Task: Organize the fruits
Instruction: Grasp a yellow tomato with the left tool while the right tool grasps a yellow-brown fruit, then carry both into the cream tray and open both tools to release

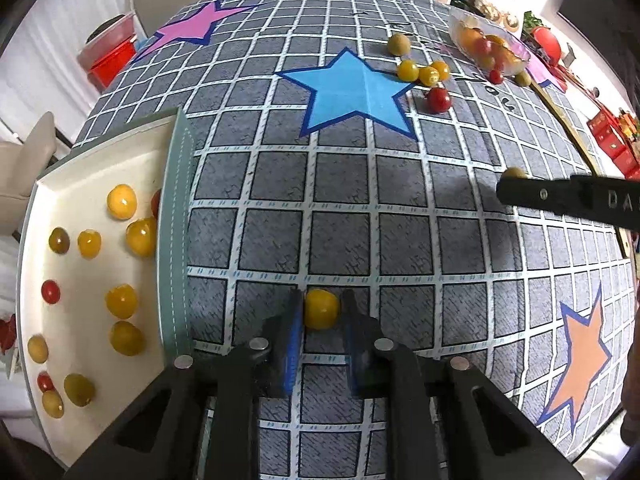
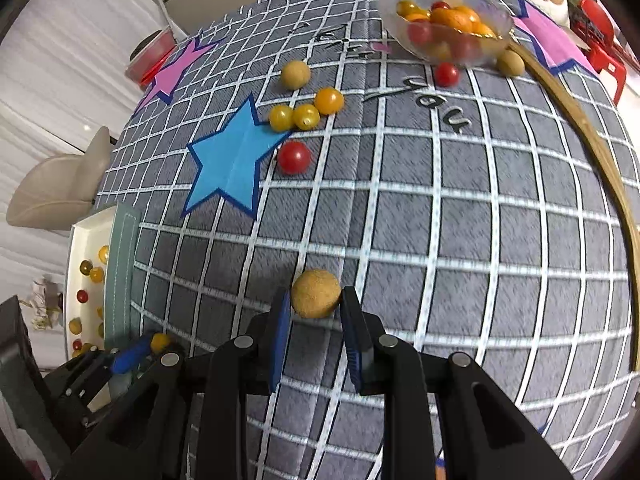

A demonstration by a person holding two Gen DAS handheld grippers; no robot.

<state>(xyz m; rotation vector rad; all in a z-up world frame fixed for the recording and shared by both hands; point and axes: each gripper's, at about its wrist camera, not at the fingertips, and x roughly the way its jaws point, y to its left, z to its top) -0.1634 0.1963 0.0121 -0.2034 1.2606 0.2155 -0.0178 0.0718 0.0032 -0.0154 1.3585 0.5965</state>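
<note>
While a dozen-odd small fruits already lie in the white tray (image 1: 80,216), left gripper (image 1: 321,312) clamps a yellow tomato (image 1: 321,309), right gripper (image 2: 315,300) clamps a tan fruit (image 2: 315,293), several loose fruits (image 2: 306,116) still on tabletop (image 2: 460,220).

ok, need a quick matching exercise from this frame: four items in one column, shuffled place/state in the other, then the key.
Items
1. yellow tomato
2. tan round fruit
3. red tomato
4. clear bowl

Places/states
A. loose on the cloth beside the blue star
B. at the far side of the table, holding mixed fruit
C. gripped by the left gripper
D. gripped by the right gripper

Pairs: 1-C, 2-D, 3-A, 4-B
</note>
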